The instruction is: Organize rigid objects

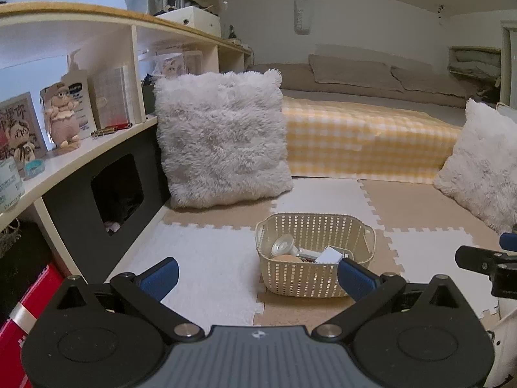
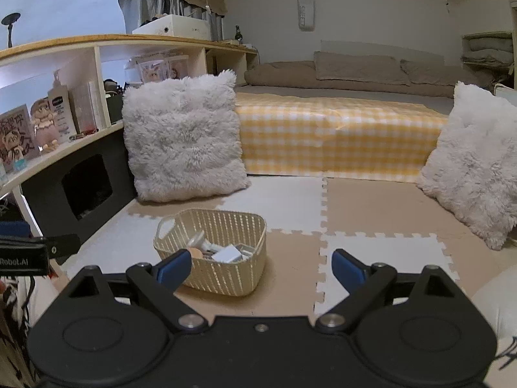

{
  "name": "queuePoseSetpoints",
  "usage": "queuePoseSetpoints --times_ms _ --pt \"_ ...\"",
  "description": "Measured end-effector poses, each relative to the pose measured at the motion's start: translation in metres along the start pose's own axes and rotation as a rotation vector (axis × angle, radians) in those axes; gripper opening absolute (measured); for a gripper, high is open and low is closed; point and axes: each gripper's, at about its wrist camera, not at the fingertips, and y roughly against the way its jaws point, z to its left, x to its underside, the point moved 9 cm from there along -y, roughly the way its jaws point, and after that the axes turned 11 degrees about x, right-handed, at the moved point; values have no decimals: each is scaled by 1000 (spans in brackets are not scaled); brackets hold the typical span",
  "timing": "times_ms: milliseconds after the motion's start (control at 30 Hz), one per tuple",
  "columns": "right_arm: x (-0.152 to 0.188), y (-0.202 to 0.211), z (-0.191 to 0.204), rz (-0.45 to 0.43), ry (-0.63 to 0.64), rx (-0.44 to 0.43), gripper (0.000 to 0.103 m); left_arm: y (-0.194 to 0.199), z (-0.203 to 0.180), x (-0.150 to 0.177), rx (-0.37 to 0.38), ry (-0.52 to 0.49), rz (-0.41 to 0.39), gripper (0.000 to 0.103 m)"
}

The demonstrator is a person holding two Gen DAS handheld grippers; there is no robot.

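Note:
A cream plastic basket (image 1: pixel 323 226) (image 2: pixel 226 223) stands on the foam floor mat and holds several small items, among them a clear funnel-shaped part (image 1: pixel 282 245) and a white box (image 1: pixel 329 254). My left gripper (image 1: pixel 258 274) is open, with nothing between its blue pads; the basket's near wall sits just ahead of it, by the right pad. My right gripper (image 2: pixel 261 266) is open too and bare, with the basket in front of its left pad (image 2: pixel 174 266). Each gripper shows at the edge of the other's view.
A fluffy white cushion (image 1: pixel 223 139) leans against the shelf unit (image 1: pixel 97 148) on the left; another cushion (image 2: pixel 475 161) lies at the right. A bed with a yellow checked cover (image 2: pixel 332 135) runs behind. The shelf holds a figurine, a lotion bottle and a framed picture.

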Motion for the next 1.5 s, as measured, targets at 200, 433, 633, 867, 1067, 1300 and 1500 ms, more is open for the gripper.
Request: queuePoseSetpoints --times_ms 200,433,633,867,1067,1300,1500 --pt "5 2 -5 -8 -28 -1 97 1 -3 2 7 -11 -18 103" --pt "4 5 -8 -24 -46 4 103 1 -6 3 14 -25 -19 103" --pt "5 5 -8 -25 -44 16 103 0 -7 3 21 -28 -18 103" --pt "6 3 -8 -19 -37 27 103 1 -7 4 22 -27 -19 103" --pt "6 3 -8 -19 -36 33 103 1 -7 4 22 -28 -19 103" --pt "6 4 -10 -20 -37 34 103 1 -7 4 22 -28 -19 103" --pt "6 4 -10 -21 -36 36 103 1 -7 4 22 -27 -19 103"
